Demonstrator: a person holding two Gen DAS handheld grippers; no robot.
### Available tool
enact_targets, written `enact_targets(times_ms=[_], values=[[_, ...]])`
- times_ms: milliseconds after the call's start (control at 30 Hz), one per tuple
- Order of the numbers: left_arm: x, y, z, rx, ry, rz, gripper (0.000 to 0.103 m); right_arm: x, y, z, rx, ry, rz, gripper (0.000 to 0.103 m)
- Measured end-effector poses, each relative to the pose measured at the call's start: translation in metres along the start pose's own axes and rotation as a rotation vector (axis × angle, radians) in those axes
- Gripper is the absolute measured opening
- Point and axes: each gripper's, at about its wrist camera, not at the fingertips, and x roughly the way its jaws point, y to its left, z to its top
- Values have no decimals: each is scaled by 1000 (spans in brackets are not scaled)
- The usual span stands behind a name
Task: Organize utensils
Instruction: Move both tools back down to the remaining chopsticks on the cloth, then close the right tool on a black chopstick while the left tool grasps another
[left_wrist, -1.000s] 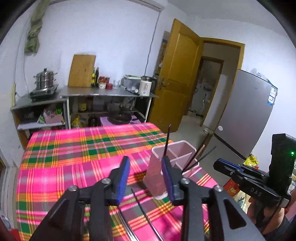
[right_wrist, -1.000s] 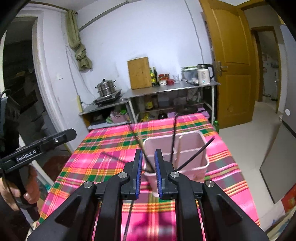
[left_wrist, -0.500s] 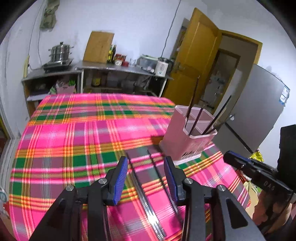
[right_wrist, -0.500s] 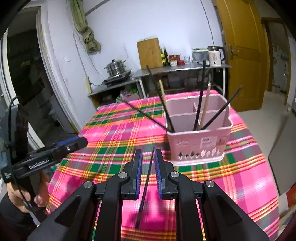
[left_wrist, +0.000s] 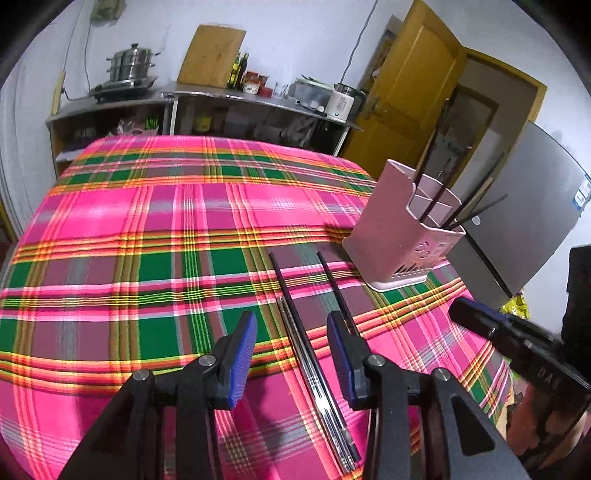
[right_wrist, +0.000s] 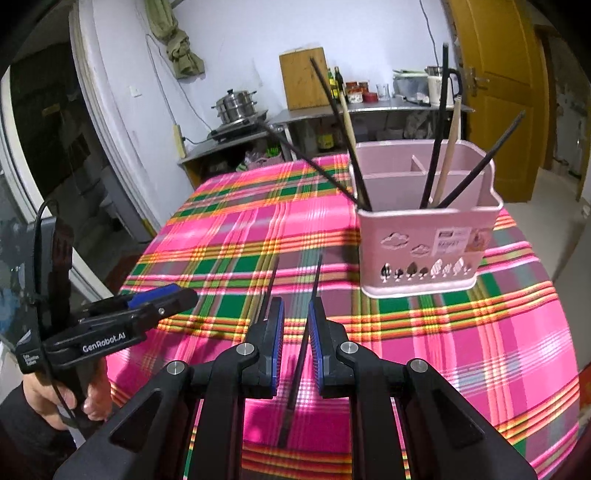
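Observation:
A pink utensil holder (left_wrist: 399, 236) (right_wrist: 424, 251) stands on the plaid tablecloth (left_wrist: 147, 229) with several dark and pale chopsticks upright in it. Loose chopsticks lie on the cloth in front of it: a dark one (left_wrist: 291, 295), silver ones (left_wrist: 314, 369) beside it, and another dark one (left_wrist: 332, 284). My left gripper (left_wrist: 291, 354) hovers low over them, open, with the dark and silver ones under its gap. My right gripper (right_wrist: 296, 339) stands narrowly open above a dark chopstick (right_wrist: 314, 284); its pads do not touch it. Another chopstick (right_wrist: 269, 284) lies just left.
A hand holds the left gripper (right_wrist: 173, 299) at the table's left edge; the right gripper (left_wrist: 476, 317) shows at the right. A counter (left_wrist: 258, 99) with a pot, board and kettle runs along the back wall. A yellow door (left_wrist: 410, 92) and a grey fridge (left_wrist: 524, 206) stand to the right.
Both grippers have come down toward the table and tipped downward. The loose chopsticks now lie under the gaps of both. Neither jaw width has changed.

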Motion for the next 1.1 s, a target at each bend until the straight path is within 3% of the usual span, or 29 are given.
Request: enact_targets(times_ms=[367,733,1100], values=[[54,5,12,-5,67,-19,34,57,-6,-16,21,104,11,14],[88,1,25,12,102,-25,32,103,-14,-16,36,153,5,14],[111,-6,23,37,140,-8,26,120,-17,-16,20,175,-31,9]])
